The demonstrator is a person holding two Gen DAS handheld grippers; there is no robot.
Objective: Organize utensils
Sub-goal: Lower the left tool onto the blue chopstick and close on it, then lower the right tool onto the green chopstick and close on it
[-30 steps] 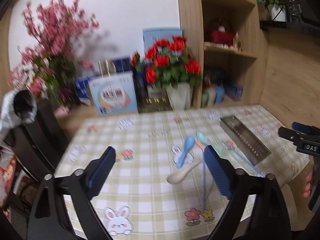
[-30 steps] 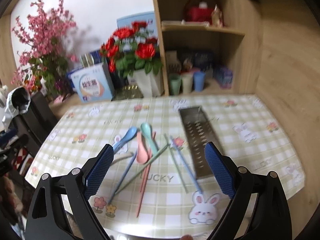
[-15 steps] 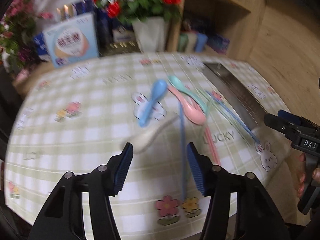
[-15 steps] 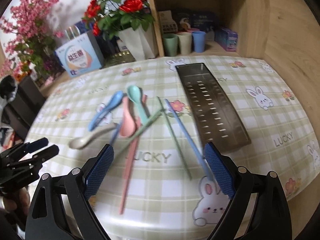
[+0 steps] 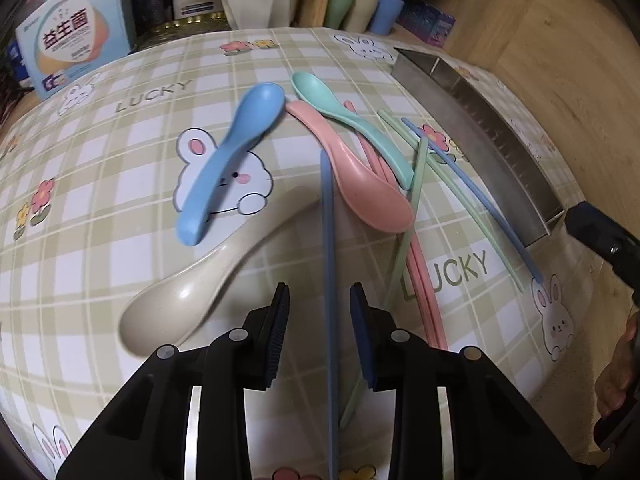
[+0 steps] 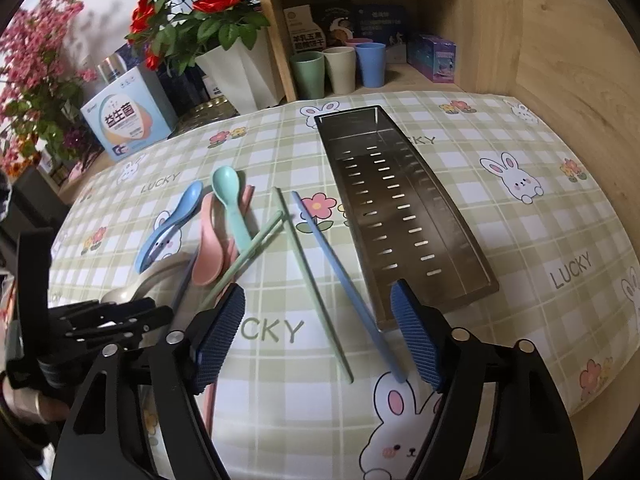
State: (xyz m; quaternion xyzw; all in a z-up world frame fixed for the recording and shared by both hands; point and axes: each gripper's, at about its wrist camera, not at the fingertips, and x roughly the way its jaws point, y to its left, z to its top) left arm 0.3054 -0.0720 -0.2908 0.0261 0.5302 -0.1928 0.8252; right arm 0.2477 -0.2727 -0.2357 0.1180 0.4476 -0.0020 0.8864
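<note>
Nothing is sorted yet: the steel tray [image 6: 404, 204] lies empty (spoons and chopsticks all on the bench [image 6: 520, 216]), the left gripper [image 5: 319, 300] just narrowing around, not pinching, a blue chopstick [image 5: 328, 240], the right gripper [image 6: 320, 328] spread.

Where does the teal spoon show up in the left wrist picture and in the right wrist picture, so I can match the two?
Left wrist view: the teal spoon lies upper centre, bowl toward the far edge, right of the blue spoon.
Right wrist view: the teal spoon lies left of centre, right of the blue spoon.
Shared landmark: the metal tray, to the spoon's right in both views.
</note>
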